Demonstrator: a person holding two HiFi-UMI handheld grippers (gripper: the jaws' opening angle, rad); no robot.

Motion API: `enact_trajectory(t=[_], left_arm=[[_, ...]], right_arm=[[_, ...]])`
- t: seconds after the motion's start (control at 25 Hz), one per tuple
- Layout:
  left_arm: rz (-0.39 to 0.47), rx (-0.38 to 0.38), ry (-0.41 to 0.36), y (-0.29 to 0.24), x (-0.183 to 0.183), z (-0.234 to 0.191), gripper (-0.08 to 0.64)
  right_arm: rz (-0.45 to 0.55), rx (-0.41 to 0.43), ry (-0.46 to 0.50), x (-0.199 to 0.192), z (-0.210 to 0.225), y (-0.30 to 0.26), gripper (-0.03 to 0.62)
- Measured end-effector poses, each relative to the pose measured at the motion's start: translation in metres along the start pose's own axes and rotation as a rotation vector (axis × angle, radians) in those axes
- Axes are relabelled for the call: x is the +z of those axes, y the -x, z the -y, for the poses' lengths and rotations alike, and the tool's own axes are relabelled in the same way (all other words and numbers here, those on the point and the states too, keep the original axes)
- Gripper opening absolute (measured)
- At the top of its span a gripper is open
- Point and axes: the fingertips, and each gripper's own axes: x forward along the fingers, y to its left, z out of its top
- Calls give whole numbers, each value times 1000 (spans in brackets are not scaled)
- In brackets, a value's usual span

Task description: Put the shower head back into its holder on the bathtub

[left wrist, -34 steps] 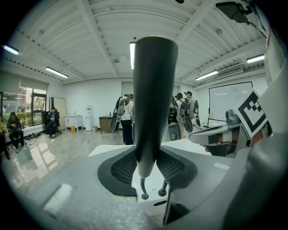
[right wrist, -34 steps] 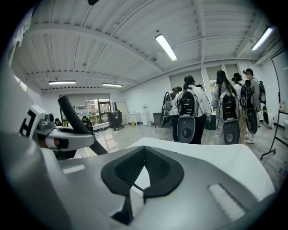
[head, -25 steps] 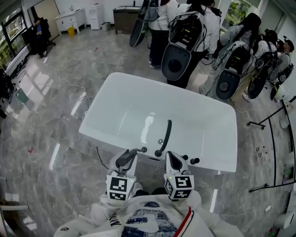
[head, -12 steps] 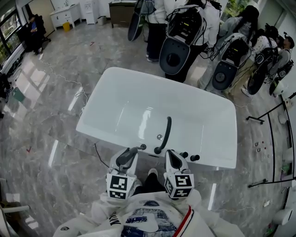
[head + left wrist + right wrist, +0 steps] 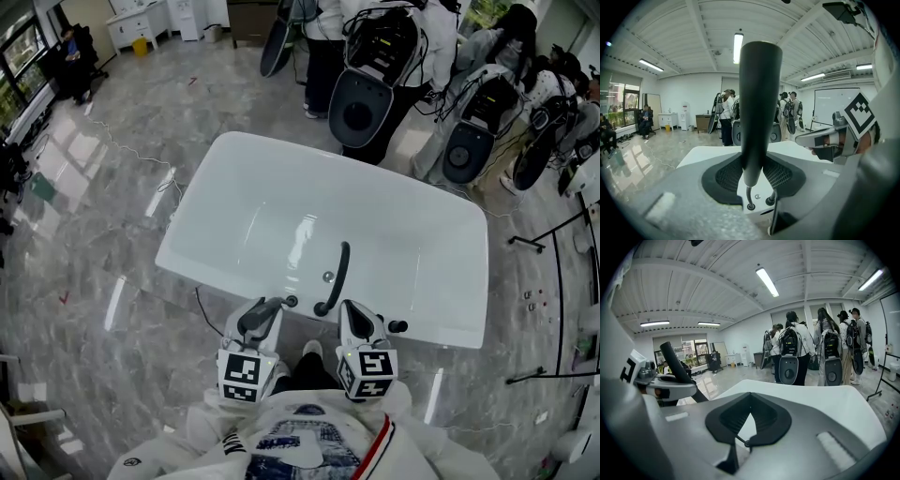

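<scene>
The white bathtub (image 5: 281, 202) lies in front of me, with a black curved spout (image 5: 335, 274) rising from its near rim. Small black fittings (image 5: 291, 302) sit along that rim. My left gripper (image 5: 261, 315) is shut on the dark grey shower head handle (image 5: 253, 322), just short of the rim at the left. In the left gripper view the handle (image 5: 759, 108) stands upright between the pads (image 5: 729, 176), and its hose runs down to a fitting (image 5: 750, 206) on the rim. My right gripper (image 5: 354, 319) (image 5: 748, 434) hangs beside it, shut and holding nothing.
Several people with large black-and-grey backpack rigs (image 5: 361, 103) stand along the tub's far side. A thin cable (image 5: 141, 164) trails over the glossy marble floor at the left. Black stands (image 5: 553, 234) stand at the right. A shoe (image 5: 311, 352) shows between the grippers.
Both grippers have eased a little forward and down toward the tub's near rim. The shower head stays in the left gripper's grip.
</scene>
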Motion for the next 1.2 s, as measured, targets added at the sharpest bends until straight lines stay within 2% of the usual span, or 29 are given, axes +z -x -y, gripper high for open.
enact_trajectory(t=[0.84,1.04,1.2], left_arm=[[-116,104,52,-63,-25,2,141],[-142,99,57,-65,-29,-3,141],[-162,64,42,-72,-39,-4,141]], right_arm=[[-48,104,-35,-3,62,-63,5],[-62,95,-57,-8,62,-70,5],[-74,64,-80,-14,66,-72,6]])
